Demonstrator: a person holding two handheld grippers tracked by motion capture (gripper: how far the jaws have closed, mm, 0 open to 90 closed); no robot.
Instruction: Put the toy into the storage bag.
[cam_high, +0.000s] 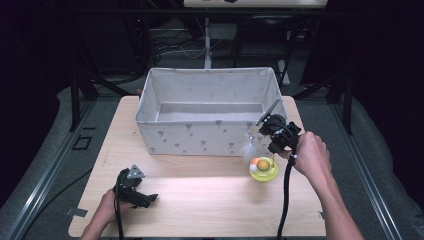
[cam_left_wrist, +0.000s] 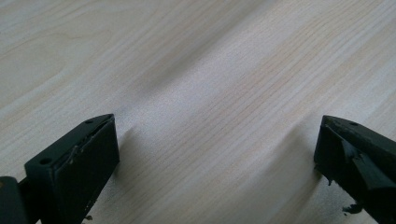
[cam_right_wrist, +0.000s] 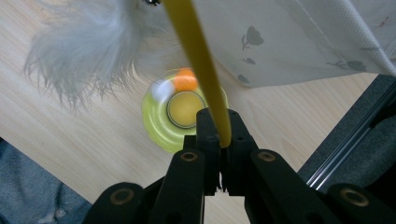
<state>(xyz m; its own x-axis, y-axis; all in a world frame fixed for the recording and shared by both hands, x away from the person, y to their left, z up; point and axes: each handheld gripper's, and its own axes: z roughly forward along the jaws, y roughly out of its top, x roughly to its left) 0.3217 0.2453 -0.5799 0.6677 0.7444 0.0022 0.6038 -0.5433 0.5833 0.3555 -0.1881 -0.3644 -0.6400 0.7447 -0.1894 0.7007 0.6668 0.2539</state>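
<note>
Your pale wood bench (cam_high: 200, 200) carries a large grey fabric bin (cam_high: 210, 112) printed with small dark leaf shapes, standing at the 12 o'clock side; no brand, label or readable writing appears on anything.

At about 3 o'clock on the bench, just in front of the bin's near right corner, sits a small round yellow-green toy base (cam_high: 264, 170) with an orange ball (cam_right_wrist: 186, 80) on its rim. Your right tongs (cam_right_wrist: 223, 140) hover directly above this base, closed on a thin yellow stick (cam_right_wrist: 198, 60). The stick runs forward from the jaws, and a white feather tuft (cam_right_wrist: 84, 51) hangs near its far end, beside the bin's cloth wall.

Your left tongs (cam_left_wrist: 217, 158) rest at about 7 o'clock near the bench's front edge, jaws spread wide apart with bare wood between them, well away from the toy.
</note>
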